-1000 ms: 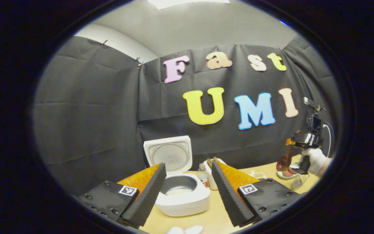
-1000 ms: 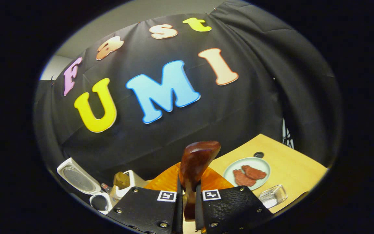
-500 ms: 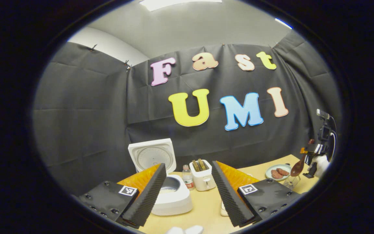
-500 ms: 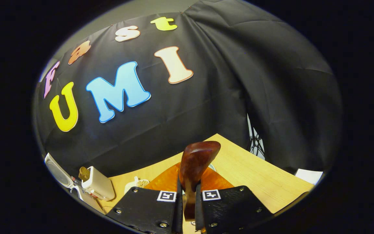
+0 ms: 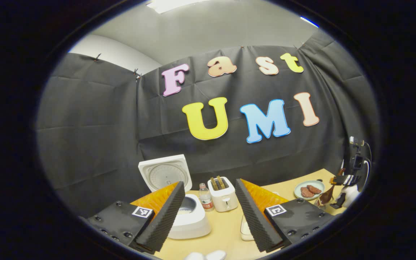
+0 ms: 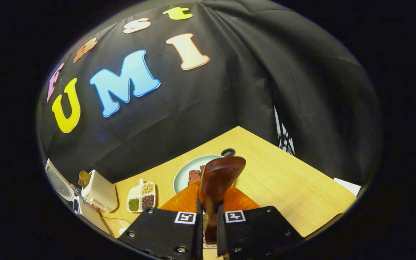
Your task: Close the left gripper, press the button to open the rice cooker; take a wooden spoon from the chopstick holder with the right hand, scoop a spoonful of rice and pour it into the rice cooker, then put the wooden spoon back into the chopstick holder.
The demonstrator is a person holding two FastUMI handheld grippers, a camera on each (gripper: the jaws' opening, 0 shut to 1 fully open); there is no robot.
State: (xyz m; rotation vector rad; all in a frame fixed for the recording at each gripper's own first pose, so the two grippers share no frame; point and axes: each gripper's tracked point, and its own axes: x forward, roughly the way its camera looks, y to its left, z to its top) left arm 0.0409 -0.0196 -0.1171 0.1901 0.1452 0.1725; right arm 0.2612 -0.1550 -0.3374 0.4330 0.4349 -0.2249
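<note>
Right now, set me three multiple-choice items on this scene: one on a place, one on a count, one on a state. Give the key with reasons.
1. Where does the toaster stand?
A. between the bottle and the plate
B. inside the rice cooker
C. on the plate

2. How many compartments does the small tray have?
A. one
B. three
C. six

3. What state is the rice cooker's lid in?
A. shut
B. raised open
C. lying off on the table

Key:
1 A: in the left gripper view the bottle is just left of the toaster and the plate lies farther right.
2 B: the right gripper view shows three fills, pale, green and dark.
3 B: the lid stands upright behind the pot, its inner side showing.
</note>
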